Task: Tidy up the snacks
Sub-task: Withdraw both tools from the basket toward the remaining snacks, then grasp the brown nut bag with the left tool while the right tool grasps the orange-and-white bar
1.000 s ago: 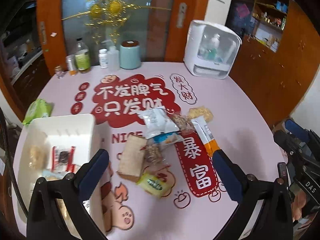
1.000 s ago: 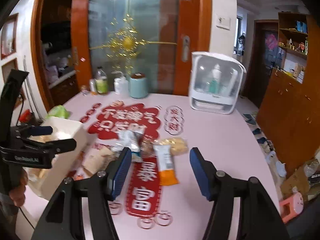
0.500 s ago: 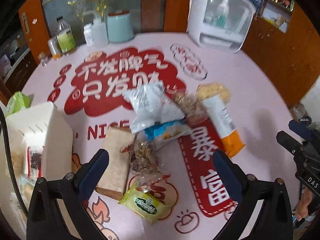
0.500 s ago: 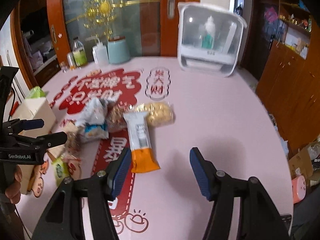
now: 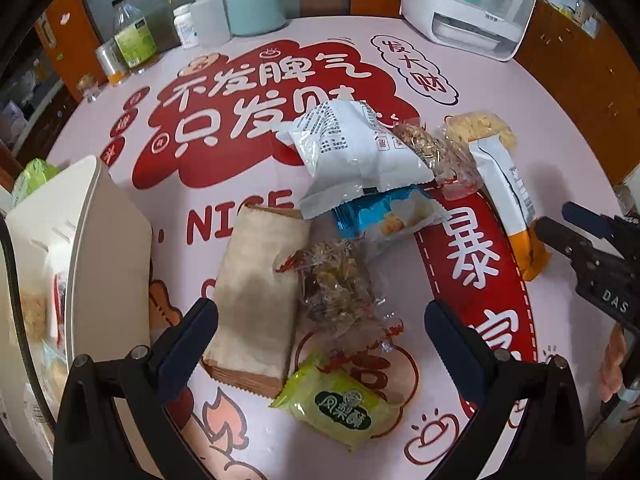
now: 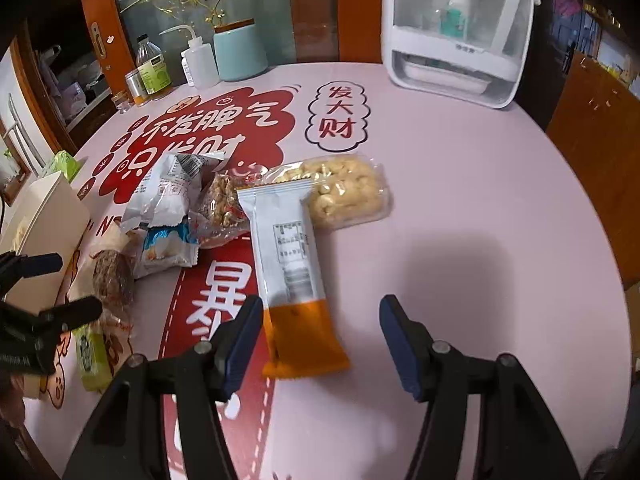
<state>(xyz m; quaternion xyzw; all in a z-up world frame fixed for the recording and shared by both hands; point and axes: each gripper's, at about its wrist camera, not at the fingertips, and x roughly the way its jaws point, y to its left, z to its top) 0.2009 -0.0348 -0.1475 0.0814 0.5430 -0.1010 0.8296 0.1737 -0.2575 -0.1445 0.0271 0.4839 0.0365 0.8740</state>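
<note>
Snacks lie in a heap on the pink table. My left gripper [image 5: 320, 320] is open, low over a clear nut-bar packet [image 5: 340, 292], with a beige packet [image 5: 260, 292] by its left finger and a green pastry packet [image 5: 340, 410] in front. A white bag [image 5: 352, 156] and a blue packet [image 5: 384, 216] lie beyond. My right gripper [image 6: 320, 324] is open around the orange end of a white-and-orange bar [image 6: 292, 264]. A clear pack of yellow puffs [image 6: 344, 192] lies behind it. The white bin [image 5: 80, 248] at left holds several snacks.
A white appliance [image 6: 456, 32] stands at the back right. A teal canister [image 6: 238, 52], squeeze bottle [image 6: 200, 60] and small bottles stand at the back left. A green packet [image 5: 34, 172] lies behind the bin. The table edge curves close at right.
Both grippers have moved forward and down toward the snacks. The left now hovers over the nut-bar packet; the right now straddles the orange bar's end. Both stay open.
</note>
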